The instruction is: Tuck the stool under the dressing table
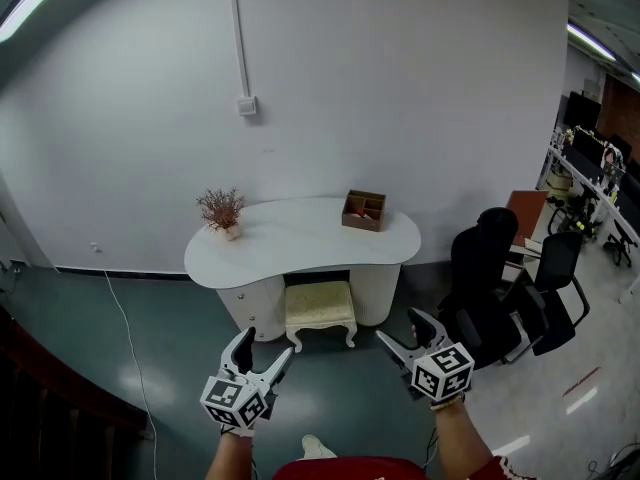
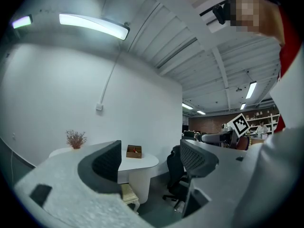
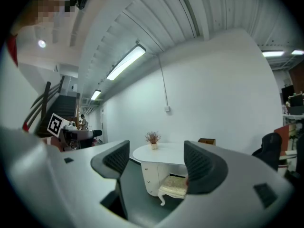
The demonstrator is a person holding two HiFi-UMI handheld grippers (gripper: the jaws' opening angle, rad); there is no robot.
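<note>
We hold our left tongs (image 1: 266,346) and right tongs (image 1: 398,326) wide and empty, well apart from the stool (image 1: 320,308). It stands partly under the white worktop (image 1: 300,233)

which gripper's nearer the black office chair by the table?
Right. Right gripper is just left of the black office chair; left gripper is farther left, past the stool.
</note>
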